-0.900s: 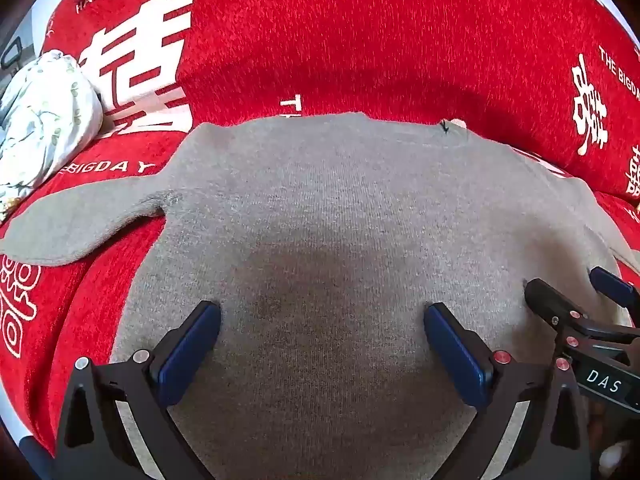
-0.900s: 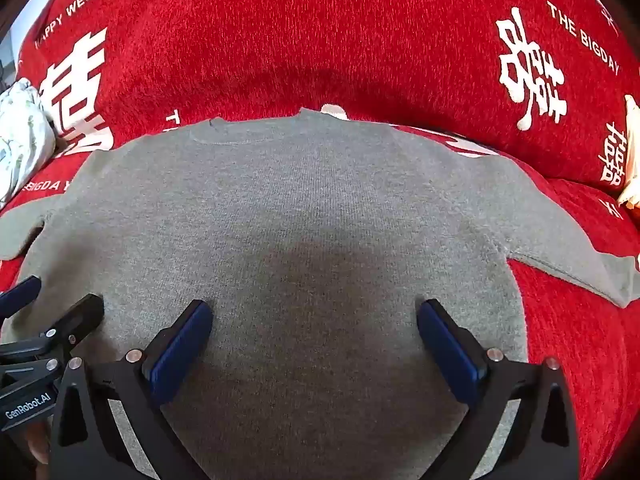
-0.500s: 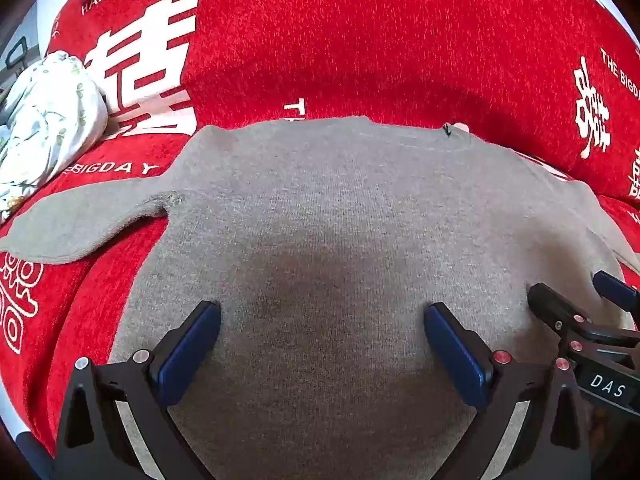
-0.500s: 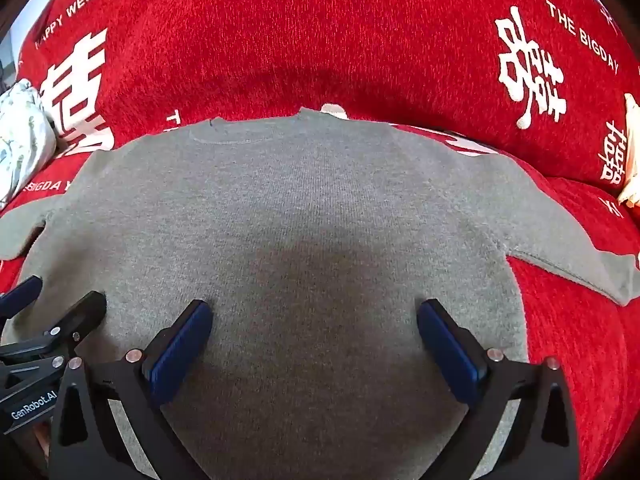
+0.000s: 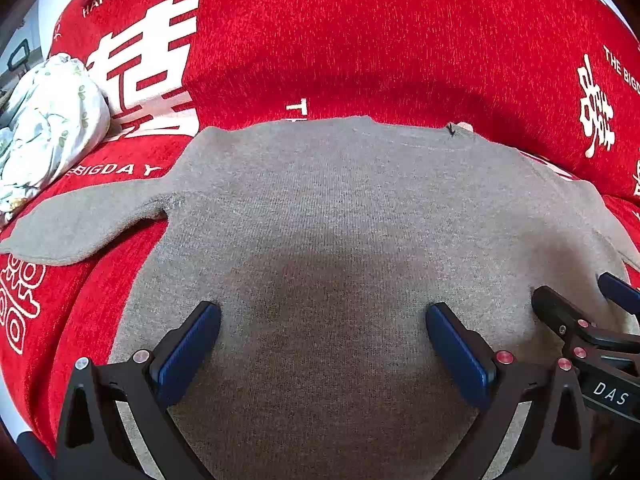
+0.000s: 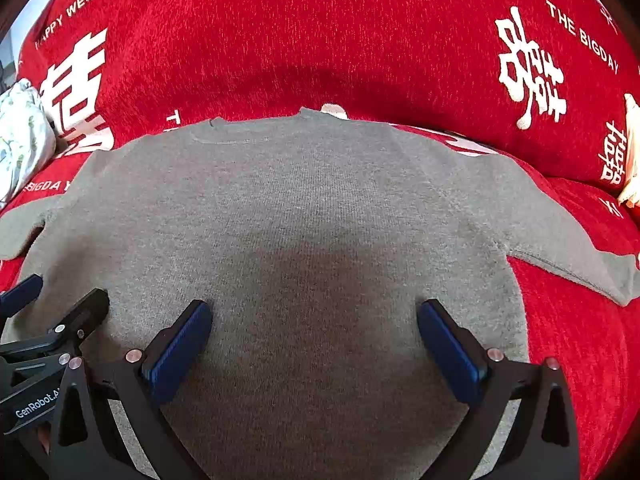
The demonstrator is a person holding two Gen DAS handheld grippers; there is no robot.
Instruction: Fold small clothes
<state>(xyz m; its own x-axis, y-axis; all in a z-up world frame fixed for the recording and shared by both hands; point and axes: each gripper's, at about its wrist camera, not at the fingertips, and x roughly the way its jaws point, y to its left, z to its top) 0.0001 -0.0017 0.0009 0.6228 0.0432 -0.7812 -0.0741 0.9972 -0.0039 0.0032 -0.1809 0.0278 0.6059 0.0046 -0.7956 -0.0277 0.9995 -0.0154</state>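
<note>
Two spread grippers, "GenRobot.AI" left gripper (image 6: 24, 304), "DAS" right gripper (image 5: 580, 300)

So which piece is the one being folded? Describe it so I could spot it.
Find the red cover printed with white wedding lettering. Spread flat across it, sleeves out sideways, lies a grey-brown knit sweater. Unlike the crumpled white floral cloth at the far left, it is plain, unpatterned, and unfolded.

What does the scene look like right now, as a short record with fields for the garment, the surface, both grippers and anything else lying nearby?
garment: grey sweater, spread flat, sleeves out to both sides, not yet folded
surface: red cover with white lettering
left gripper: open, over the sweater's lower part, holding nothing
right gripper: open, over the sweater's lower part, holding nothing
nearby: white floral cloth, bunched at the left
</note>
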